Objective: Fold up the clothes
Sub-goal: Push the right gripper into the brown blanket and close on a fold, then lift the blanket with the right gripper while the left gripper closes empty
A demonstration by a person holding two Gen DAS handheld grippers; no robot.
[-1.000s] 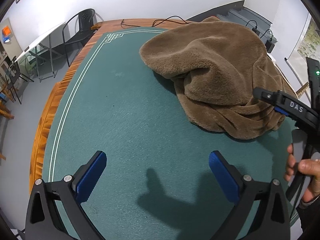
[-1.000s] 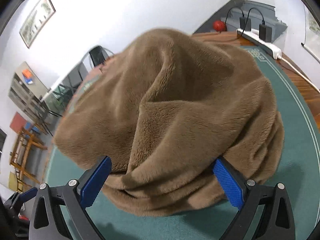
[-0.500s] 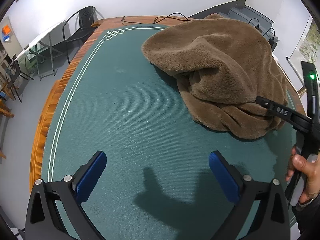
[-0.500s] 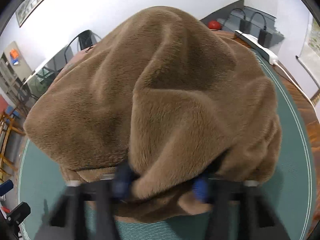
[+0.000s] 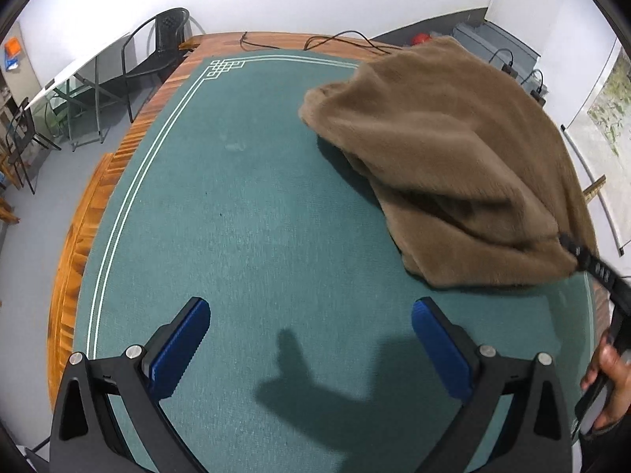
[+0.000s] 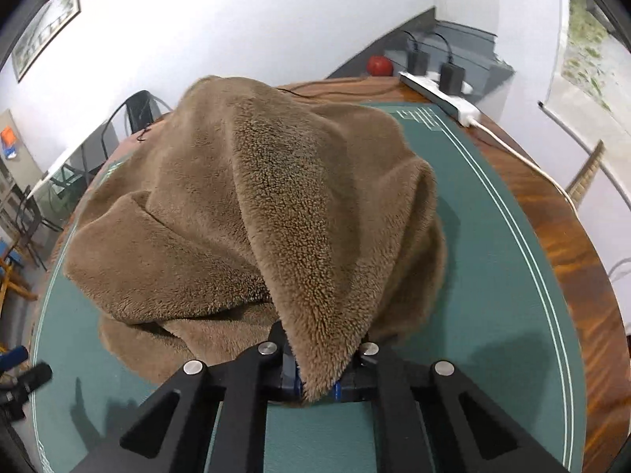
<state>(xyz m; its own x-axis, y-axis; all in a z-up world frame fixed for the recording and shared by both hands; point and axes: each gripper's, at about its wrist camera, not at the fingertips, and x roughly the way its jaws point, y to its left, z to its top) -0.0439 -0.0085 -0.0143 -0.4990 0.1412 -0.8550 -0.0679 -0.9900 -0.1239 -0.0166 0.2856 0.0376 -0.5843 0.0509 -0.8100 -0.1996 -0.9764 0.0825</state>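
Garment: brown fleece (image 6: 276,213) heaped on green mat (image 5: 256,216), far right side.
Right gripper (image 6: 315,382): jaws clamped on a fleece fold.
Left gripper (image 5: 311,339): jaws wide apart, nothing held.
Left view only: broad bare mat leftward, wooden rim (image 5: 79,244) beyond.

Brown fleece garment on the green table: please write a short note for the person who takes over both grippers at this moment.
Right gripper: shut on a fold of the brown fleece garment, lifting that part; the rest lies bunched on the green table mat.
Left gripper: open, empty, above bare mat, apart from the garment.
Nearby: a power strip on the wooden table edge behind the garment.
Done: one grasp only. No fold is made.
Left: probably take a second edge with the left gripper, spread the garment flat, then fold it.
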